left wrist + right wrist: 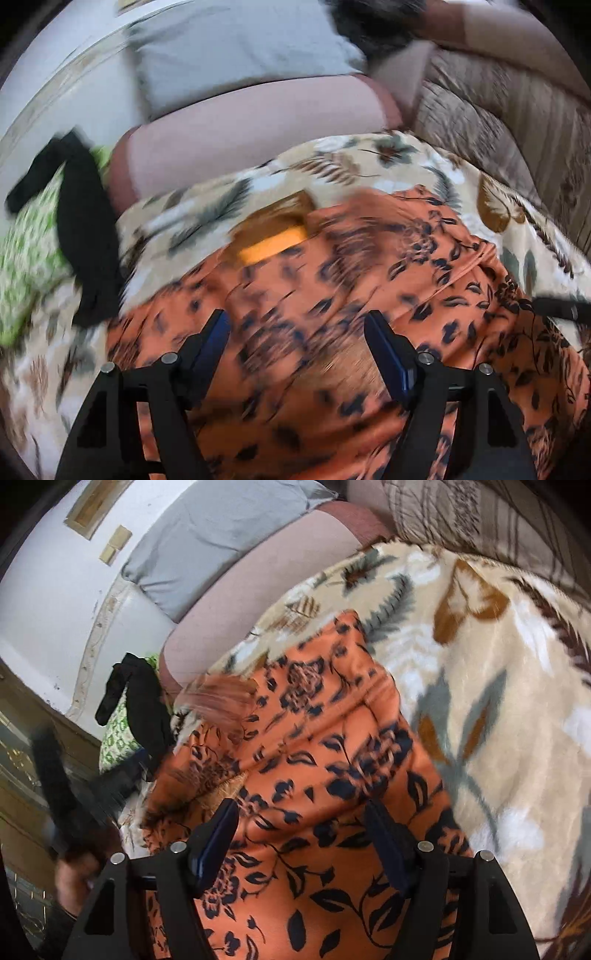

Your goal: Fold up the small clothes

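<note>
An orange garment with a dark floral print (pixel 369 280) lies spread on a cream leaf-patterned blanket (pixel 207 206). It also shows in the right wrist view (pixel 317 768). My left gripper (pixel 297 332) is open just above the garment's near part, holding nothing. My right gripper (pixel 301 823) is open above the garment as well, empty. The left view is motion-blurred. The left gripper shows blurred at the left of the right wrist view (pixel 74 786).
A black garment (pixel 81 229) lies over a green-patterned cloth (pixel 26 251) at the left; the black garment shows in the right view (pixel 144 705) too. A pink bedsheet (pixel 251 125), a grey pillow (pixel 229 51) and a brown quilt (pixel 491 122) lie behind.
</note>
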The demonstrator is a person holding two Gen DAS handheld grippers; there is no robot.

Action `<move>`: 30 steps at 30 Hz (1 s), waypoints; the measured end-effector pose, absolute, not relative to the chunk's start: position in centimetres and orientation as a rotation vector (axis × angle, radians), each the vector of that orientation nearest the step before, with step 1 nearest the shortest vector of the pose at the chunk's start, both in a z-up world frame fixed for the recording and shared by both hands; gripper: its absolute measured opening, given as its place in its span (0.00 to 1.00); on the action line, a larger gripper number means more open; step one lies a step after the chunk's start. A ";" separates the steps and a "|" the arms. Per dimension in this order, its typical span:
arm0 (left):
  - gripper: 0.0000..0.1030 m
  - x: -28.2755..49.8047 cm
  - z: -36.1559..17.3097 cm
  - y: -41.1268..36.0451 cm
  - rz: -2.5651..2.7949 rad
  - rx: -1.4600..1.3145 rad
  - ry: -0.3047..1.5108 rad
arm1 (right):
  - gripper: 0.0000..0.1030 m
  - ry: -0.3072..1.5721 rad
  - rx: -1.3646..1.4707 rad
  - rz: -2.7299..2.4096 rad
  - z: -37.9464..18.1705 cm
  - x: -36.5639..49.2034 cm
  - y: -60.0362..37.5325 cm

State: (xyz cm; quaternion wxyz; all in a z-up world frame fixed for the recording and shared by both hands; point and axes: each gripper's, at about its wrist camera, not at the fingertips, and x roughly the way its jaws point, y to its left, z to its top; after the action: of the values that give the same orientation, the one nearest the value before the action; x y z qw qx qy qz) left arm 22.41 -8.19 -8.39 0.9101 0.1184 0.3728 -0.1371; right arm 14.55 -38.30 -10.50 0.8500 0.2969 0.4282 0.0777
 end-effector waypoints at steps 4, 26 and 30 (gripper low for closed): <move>0.77 21.7 -7.7 0.9 -0.087 0.067 0.762 | 0.74 0.912 0.556 0.219 -9.4 18.1 -35.9; 0.77 22.9 -14.9 11.7 0.061 -0.206 0.908 | 0.20 1.156 0.244 0.039 -13.7 29.9 -31.1; 0.78 24.7 -16.7 11.7 0.072 -0.186 1.014 | 0.51 1.135 0.382 0.107 -14.7 28.7 -32.3</move>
State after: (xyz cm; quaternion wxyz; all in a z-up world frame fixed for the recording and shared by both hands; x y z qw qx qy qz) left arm 24.65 11.71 -16.67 0.8695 -0.0891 0.4846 0.0344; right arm 28.67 -32.29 -14.67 0.8246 0.1796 0.5340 0.0505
